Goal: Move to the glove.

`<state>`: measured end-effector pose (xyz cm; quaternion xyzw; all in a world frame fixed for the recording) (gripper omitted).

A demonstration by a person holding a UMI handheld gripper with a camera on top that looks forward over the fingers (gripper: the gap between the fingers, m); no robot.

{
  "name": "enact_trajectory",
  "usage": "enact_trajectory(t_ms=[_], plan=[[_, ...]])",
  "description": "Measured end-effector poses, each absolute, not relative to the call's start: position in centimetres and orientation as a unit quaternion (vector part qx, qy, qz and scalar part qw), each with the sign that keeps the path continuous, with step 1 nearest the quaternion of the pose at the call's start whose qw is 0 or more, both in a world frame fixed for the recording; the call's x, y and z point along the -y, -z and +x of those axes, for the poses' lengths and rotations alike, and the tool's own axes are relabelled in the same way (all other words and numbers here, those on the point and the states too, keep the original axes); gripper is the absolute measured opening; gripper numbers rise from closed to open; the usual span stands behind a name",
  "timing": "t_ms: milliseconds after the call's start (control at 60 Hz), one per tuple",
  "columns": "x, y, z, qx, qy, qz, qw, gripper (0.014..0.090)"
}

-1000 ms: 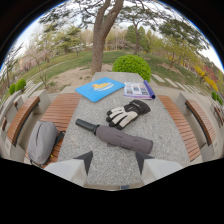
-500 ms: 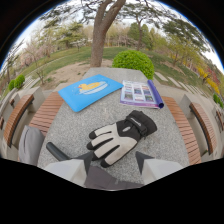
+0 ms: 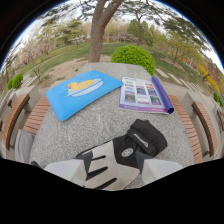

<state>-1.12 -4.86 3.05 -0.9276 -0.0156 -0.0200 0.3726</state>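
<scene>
Tool (image 3: 109, 172) low over the bench, fingers spread; pale fingertips (image 3: 62, 169) visible on either side at the bottom of the view. Glove (image 3: 117, 157), black and grey-white, lies flat on the stone top between the fingertips and just ahead of them, its light fingers nearest, black cuff pointing away. Not pinched; gap visible at each side.

Grey speckled bench (image 3: 100, 120) top runs onward. Beyond the glove, left: blue sheet (image 3: 82, 91) with a yellow duck picture, lying flat. Right of it, apart: open booklet (image 3: 145, 95) with a purple edge. Wooden slatted seats (image 3: 35, 117) flank the stone top. Far: round green shrub (image 3: 132, 55), tree trunk (image 3: 100, 22), lawn.
</scene>
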Motion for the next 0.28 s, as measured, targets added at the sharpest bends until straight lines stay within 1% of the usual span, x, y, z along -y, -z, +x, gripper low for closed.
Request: enact_trajectory(t_ms=[283], plan=[[4.85, -2.85, -1.24, 0.012, 0.016, -0.929, 0.369, 0.0849]])
